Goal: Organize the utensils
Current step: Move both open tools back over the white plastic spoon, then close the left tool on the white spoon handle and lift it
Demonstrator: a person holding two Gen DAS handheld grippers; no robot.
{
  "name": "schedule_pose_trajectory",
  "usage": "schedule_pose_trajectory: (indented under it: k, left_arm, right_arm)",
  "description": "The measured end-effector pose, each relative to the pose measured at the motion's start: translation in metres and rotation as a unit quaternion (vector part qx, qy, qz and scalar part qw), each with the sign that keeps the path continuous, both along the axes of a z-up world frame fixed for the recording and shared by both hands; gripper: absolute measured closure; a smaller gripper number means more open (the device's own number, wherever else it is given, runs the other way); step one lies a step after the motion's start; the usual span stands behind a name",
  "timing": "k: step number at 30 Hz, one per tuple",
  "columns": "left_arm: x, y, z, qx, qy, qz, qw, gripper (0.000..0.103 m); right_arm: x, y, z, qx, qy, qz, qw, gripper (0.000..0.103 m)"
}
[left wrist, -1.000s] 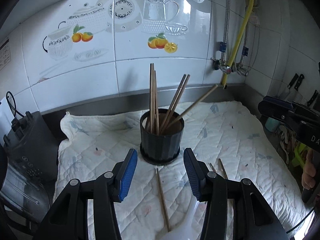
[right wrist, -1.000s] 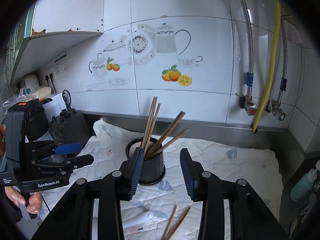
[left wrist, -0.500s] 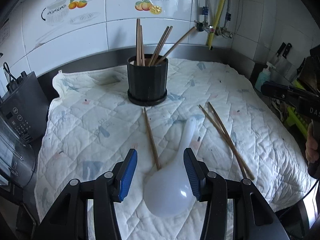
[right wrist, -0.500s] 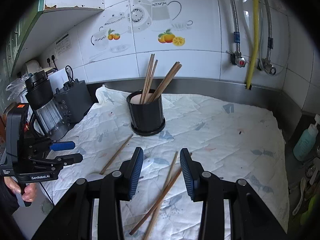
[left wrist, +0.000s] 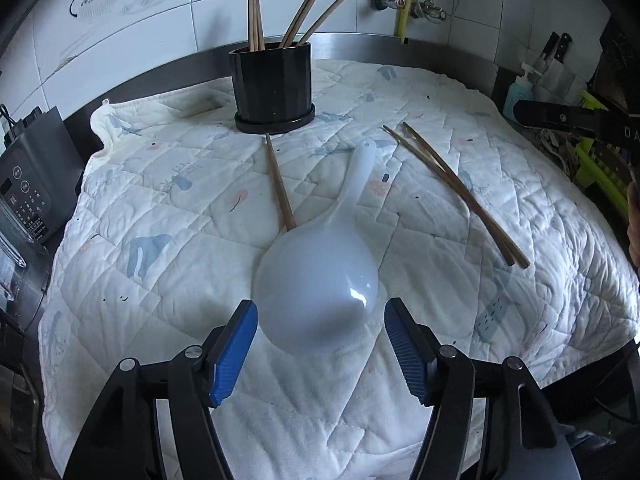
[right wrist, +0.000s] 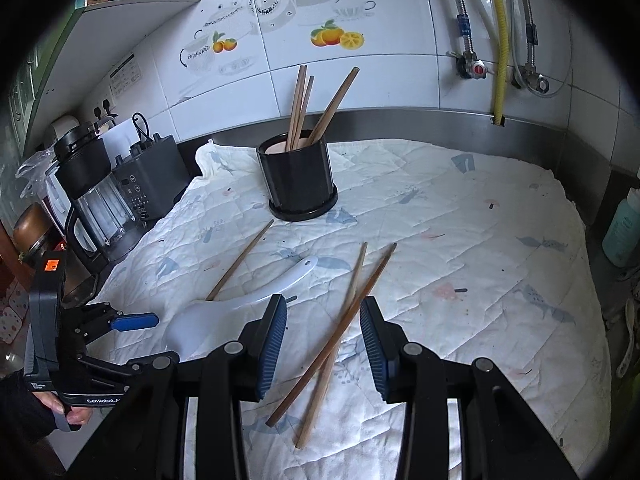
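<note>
Your left tool (left wrist: pixel 320 326) opening around the white spoon (left wrist: pixel 316 292) without touching, your right tool (right wrist: pixel 323 334) apart over crossed chopsticks (right wrist: pixel 340 336), blender (right wrist: pixel 92 200) seen only from the right wrist.

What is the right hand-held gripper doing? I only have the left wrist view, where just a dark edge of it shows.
Observer: In the right wrist view the right hand-held gripper is open. The two loose chopsticks lie crossed between its pads, and neither pad touches them.
Operator: Does the black holder have anything inside besides chopsticks? I only see its outside.
Observer: Yes. The right view looks down into the black holder and shows a pinkish surface inside; I cannot tell what it is.
</note>
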State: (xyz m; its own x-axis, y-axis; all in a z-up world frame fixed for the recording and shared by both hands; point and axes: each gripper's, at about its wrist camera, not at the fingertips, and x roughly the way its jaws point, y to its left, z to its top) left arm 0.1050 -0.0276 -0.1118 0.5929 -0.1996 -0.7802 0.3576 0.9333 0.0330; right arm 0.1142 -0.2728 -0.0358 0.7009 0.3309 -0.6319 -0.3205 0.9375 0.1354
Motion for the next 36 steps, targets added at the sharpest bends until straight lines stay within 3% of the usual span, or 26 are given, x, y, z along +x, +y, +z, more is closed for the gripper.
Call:
schedule_pose_trajectory:
  k: [5, 10, 14, 18, 27, 36]
  left_arm:
    - [-0.006, -0.006, -0.016, 0.054, -0.018, 0.009, 0.9984, 0.027]
    - [-0.004, 0.004, -0.018, 0.027, -0.018, 0.015, 0.9994, 0.031]
    - [-0.001, 0.006, -0.016, 0.011, -0.010, 0.007, 0.9999, 0.047]
    - [-0.003, 0.005, -0.010, 0.006, -0.020, 0.000, 0.9998, 0.056]
    - [0.000, 0.011, 0.005, -0.021, -0.026, 0.000, 0.9995, 0.067]
    - [0.013, 0.028, 0.015, -0.047, -0.035, 0.026, 0.9979, 0.068]
  right_arm:
    - [-0.002, -0.001, -0.006, 0.005, 0.008, -0.003, 1.000, 0.061]
    - [-0.003, -0.001, -0.010, 0.009, 0.014, -0.004, 1.000, 0.061]
    - [-0.004, -0.002, -0.012, 0.009, 0.016, -0.006, 1.000, 0.061]
    - [-0.005, -0.005, -0.014, 0.012, 0.019, -0.009, 1.000, 0.061]
    - [-0.006, -0.009, -0.018, 0.016, 0.024, -0.016, 0.999, 0.061]
    - [-0.005, -0.008, -0.019, 0.017, 0.025, -0.015, 0.999, 0.061]
